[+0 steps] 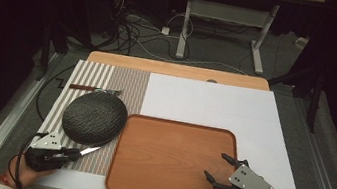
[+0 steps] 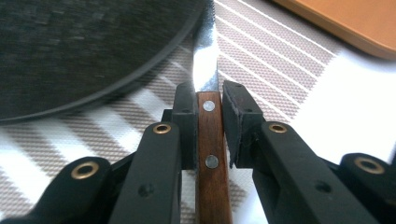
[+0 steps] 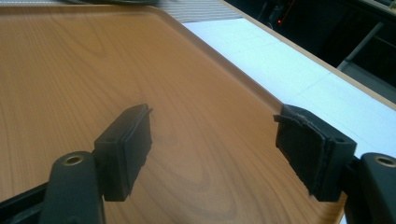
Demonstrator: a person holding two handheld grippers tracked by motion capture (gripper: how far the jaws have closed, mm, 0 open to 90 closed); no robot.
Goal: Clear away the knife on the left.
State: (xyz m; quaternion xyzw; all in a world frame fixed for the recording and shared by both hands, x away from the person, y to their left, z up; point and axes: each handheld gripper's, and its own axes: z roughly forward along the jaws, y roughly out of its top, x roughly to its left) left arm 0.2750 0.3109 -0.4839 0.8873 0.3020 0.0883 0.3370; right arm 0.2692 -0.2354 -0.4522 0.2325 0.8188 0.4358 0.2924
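Striped placemat [image 1: 122, 85] underlies low left gripper [image 1: 78, 152], fingers clamping knife [image 2: 211, 154]; right gripper [image 1: 219, 167] gapes over tray [image 1: 163, 184].

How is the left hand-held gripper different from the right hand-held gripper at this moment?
The left hand-held gripper has its jaws closed on the wooden handle of a knife; the right hand-held gripper stands wide open and holds nothing. The left one lies over the striped placemat, the right one over the wooden tray. Both have black jaws.
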